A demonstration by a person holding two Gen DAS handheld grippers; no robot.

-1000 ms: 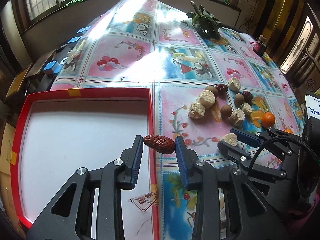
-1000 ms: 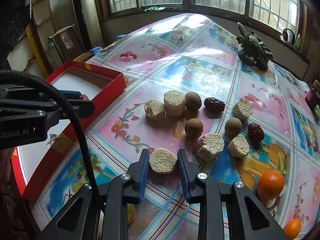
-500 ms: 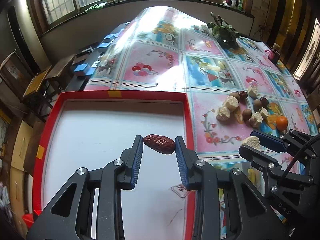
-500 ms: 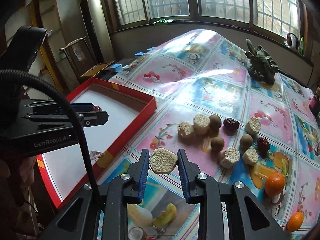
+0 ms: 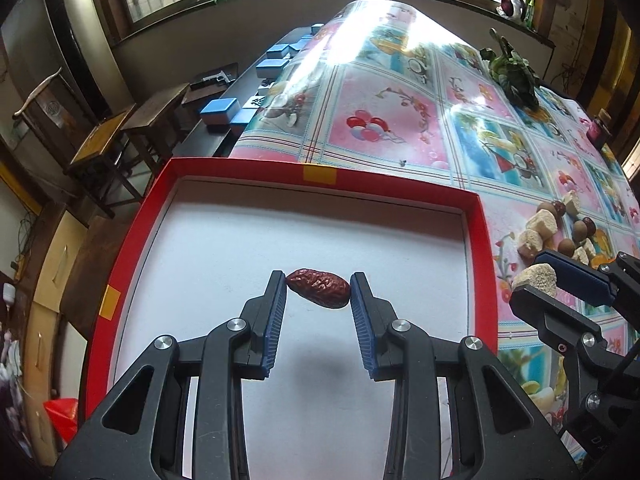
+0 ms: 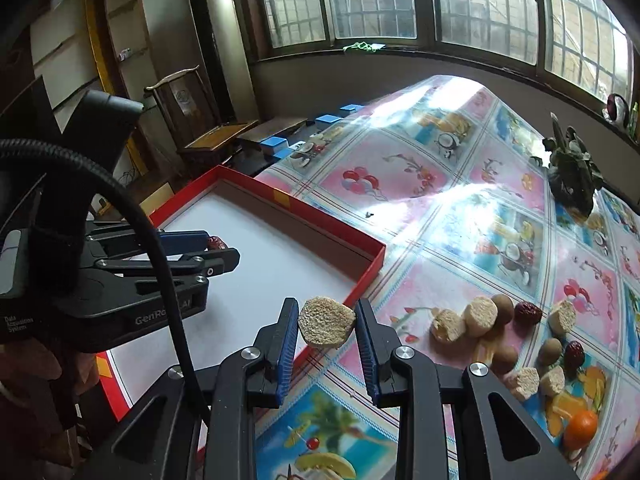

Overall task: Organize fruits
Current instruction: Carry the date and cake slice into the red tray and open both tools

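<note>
My left gripper (image 5: pixel 318 290) is shut on a wrinkled red date (image 5: pixel 319 288) and holds it above the white floor of the red-rimmed tray (image 5: pixel 384 188). My right gripper (image 6: pixel 327 322) is shut on a beige round chunk (image 6: pixel 326 322) and holds it above the tray's right rim (image 6: pixel 370 270). The right gripper and its chunk (image 5: pixel 536 280) also show at the right of the left wrist view. Several beige chunks (image 6: pixel 478 316), brown round fruits (image 6: pixel 502 308), red dates (image 6: pixel 528 313) and an orange (image 6: pixel 582 424) lie in a cluster on the tablecloth.
The tray sits at the table's left corner on a patterned fruit tablecloth (image 6: pixel 400 176). A dark green ornament (image 6: pixel 572 172) stands at the far side. Blue boxes (image 5: pixel 218 110) and wooden chairs (image 5: pixel 108 144) are beyond the table's left edge.
Both grippers have moved left with their loads. The date is now farther over the tray floor, and the chunk has moved from the tablecloth up to the tray's right rim.
</note>
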